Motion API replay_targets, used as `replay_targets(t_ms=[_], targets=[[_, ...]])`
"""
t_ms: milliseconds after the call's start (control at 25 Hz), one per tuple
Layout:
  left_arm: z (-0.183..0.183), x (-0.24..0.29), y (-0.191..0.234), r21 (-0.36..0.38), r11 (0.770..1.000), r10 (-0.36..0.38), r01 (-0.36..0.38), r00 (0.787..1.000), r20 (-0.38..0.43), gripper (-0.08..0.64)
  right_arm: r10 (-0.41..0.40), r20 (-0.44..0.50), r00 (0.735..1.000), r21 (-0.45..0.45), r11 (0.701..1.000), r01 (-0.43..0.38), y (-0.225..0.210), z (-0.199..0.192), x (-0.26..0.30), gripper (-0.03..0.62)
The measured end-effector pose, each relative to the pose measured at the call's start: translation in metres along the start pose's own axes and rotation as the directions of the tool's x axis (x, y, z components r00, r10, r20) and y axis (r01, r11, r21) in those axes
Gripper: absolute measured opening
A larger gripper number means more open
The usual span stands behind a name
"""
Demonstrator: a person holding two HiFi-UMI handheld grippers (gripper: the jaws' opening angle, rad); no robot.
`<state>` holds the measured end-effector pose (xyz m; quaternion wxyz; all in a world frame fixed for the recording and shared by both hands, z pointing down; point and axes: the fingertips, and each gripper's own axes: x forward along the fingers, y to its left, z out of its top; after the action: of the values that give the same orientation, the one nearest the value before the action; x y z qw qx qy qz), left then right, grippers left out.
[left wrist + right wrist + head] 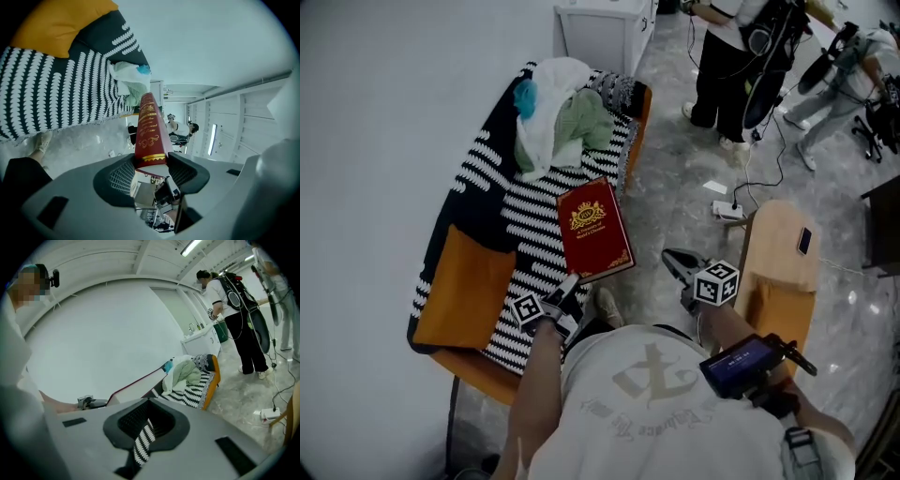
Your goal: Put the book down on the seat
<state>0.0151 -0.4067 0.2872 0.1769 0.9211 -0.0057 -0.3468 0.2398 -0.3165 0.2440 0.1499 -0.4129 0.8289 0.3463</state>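
A red book with gold print hangs over the front edge of the seat, a sofa under a black-and-white striped cover. My left gripper is shut on the book's near corner. In the left gripper view the book stands spine-on between the pads of the left gripper, with the seat beyond it. My right gripper floats to the book's right, holding nothing. In the right gripper view the right gripper looks shut. There the book shows edge-on in front of the seat.
An orange cushion lies at the seat's near end and a heap of clothes at the far end. A wooden stool carrying a phone stands at the right. A power strip lies on the floor. People stand behind.
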Motion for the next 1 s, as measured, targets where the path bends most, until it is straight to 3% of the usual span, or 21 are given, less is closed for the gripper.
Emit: replay_targets(t_ms=[320,600,1000], targets=[[0.002,0.004,0.006,0.02,0.999,-0.027,0.027,1.0,0.013,0.233,0.007,0.021,1.0,-0.021,1.0,-0.007,-0.011,0.002,0.0,0.015],[0.096,0.028,-0.017,0.006,1.0,-0.008,0.008,1.0,-0.005,0.233,-0.016,-0.003,1.0,0.005,1.0,0.016,-0.019,0.056,0.079,0.014],[0.146,0.021,-0.013,0.022,1.0,0.022,-0.022,1.0,0.009,0.233,0.03,-0.007,1.0,-0.02,0.999,-0.03,-0.009,0.085,0.145,0.014]])
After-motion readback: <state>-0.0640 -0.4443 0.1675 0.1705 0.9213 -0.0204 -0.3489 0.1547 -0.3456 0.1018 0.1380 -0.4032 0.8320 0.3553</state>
